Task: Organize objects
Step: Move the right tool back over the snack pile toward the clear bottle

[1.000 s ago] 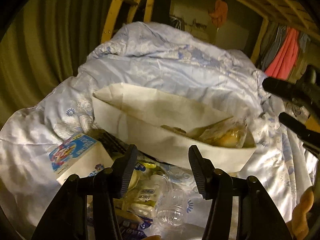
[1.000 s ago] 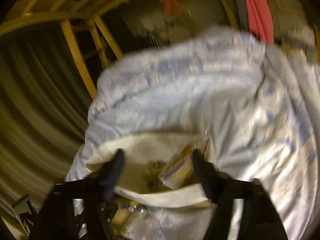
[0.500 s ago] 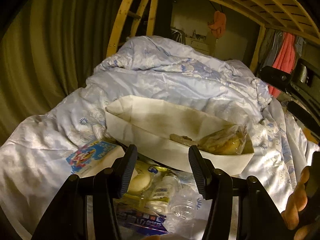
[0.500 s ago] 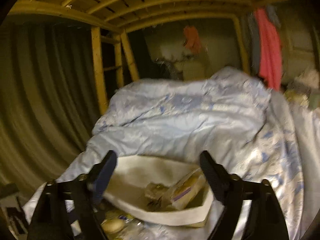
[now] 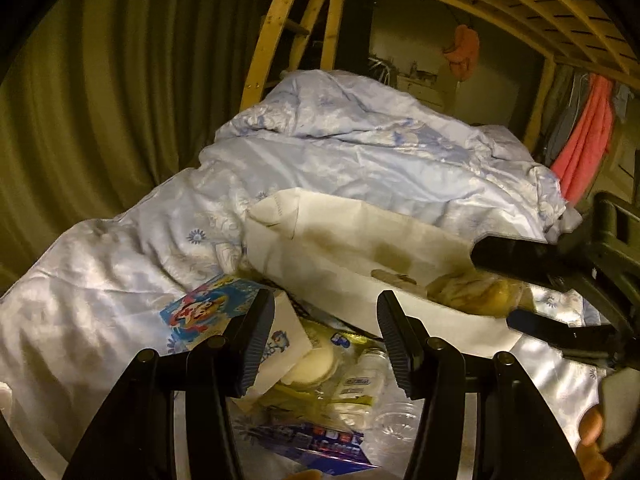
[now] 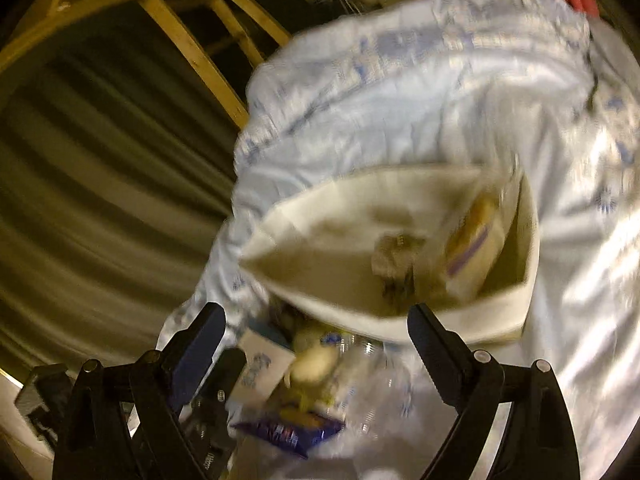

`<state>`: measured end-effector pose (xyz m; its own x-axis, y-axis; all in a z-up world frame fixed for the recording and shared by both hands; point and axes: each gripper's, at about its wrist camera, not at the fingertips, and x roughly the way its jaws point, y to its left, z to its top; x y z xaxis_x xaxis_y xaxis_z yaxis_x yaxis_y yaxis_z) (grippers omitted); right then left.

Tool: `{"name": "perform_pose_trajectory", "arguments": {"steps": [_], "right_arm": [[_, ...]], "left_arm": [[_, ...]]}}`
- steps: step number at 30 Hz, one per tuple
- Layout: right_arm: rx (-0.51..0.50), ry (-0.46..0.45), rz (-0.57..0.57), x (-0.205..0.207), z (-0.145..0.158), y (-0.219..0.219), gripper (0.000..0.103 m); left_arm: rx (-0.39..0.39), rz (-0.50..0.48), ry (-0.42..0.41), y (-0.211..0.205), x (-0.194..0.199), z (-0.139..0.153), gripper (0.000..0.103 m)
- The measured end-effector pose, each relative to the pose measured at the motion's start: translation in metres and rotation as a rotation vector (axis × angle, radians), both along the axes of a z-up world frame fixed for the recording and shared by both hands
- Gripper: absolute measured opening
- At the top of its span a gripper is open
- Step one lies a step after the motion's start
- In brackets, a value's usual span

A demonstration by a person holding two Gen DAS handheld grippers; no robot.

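A bed under a yellow wooden bunk frame [image 5: 280, 36] carried everything, its pale blue flowered quilt [image 5: 360, 152] heaped toward the far end, with a ribbed olive curtain [image 5: 100, 80] on the left and a coral towel [image 5: 584, 136] hanging at the right. On the quilt lay an open cream cloth bag [image 5: 344, 248], mouth toward the cameras, with a wrapped bread packet [image 5: 480, 296] and a small brownish item inside it. In front of the bag sat a loose pile: a cartoon-printed tissue box [image 5: 208, 312], a round pale bun in a wrapper [image 5: 312, 368], a small white-labelled bottle [image 5: 360, 380], a clear plastic cup [image 5: 396, 428] and a blue snack packet [image 5: 320, 444].

The left gripper [image 5: 326, 344] hung over that pile with its jaws about half spread and nothing between them, the same gap as a second before; its view had tipped up a little, so more of the quilt and bunk showed and the pile lay more fully in sight.

The right gripper [image 6: 316, 348] had changed more. A second earlier it was aimed at the bag's mouth with narrower jaws; half a second earlier it was lifted, looking across the bed. Now it pointed down again over the pile in front of the bag, its picture blurred, and its jaws had been opening over the last second to stand wide apart and empty. In the left view its black fingers [image 5: 520, 256] reached over the bag's right end, lower and nearer than before.
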<state>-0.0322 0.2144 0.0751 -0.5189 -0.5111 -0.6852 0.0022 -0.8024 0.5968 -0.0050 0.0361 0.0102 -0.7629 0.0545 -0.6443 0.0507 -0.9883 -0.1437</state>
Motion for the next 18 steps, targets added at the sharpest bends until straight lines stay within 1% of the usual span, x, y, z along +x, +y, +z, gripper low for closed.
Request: {"name": "perform_pose_trajectory", "arguments": {"steps": [2, 4, 7, 8, 10, 11, 13, 14, 15, 18], "right_arm": [[0.008, -0.069, 0.007, -0.001, -0.003, 0.001, 0.093], [0.028, -0.093, 0.013, 0.002, -0.002, -0.001, 0.093], [0.092, -0.134, 0.031, 0.007, 0.000, -0.009, 0.093], [0.101, -0.158, 0.047, 0.008, -0.001, -0.012, 0.093], [0.102, -0.176, 0.078, 0.009, -0.006, -0.019, 0.093], [0.119, -0.184, 0.097, 0.009, -0.008, -0.023, 0.093], [0.194, -0.200, 0.121, 0.008, -0.012, -0.033, 0.093], [0.241, -0.208, 0.125, 0.006, -0.015, -0.037, 0.093], [0.258, -0.212, 0.123, 0.006, -0.019, -0.038, 0.093], [0.218, -0.247, 0.120, 0.002, -0.033, -0.034, 0.093]], "left_arm": [[0.014, 0.010, -0.016, -0.005, -0.002, -0.002, 0.054], [0.019, 0.020, -0.025, -0.009, -0.003, -0.003, 0.054], [0.017, 0.030, -0.040, -0.014, -0.003, -0.004, 0.054], [0.016, 0.032, -0.046, -0.016, -0.003, -0.005, 0.054], [0.018, 0.037, -0.054, -0.019, -0.004, -0.006, 0.054], [0.021, 0.042, -0.055, -0.021, -0.004, -0.006, 0.054], [0.027, 0.046, -0.056, -0.023, -0.004, -0.006, 0.054], [0.025, 0.049, -0.057, -0.023, -0.004, -0.006, 0.052], [0.009, 0.054, -0.062, -0.023, -0.004, -0.007, 0.051], [-0.014, 0.060, -0.068, -0.022, -0.005, -0.010, 0.050]]}}
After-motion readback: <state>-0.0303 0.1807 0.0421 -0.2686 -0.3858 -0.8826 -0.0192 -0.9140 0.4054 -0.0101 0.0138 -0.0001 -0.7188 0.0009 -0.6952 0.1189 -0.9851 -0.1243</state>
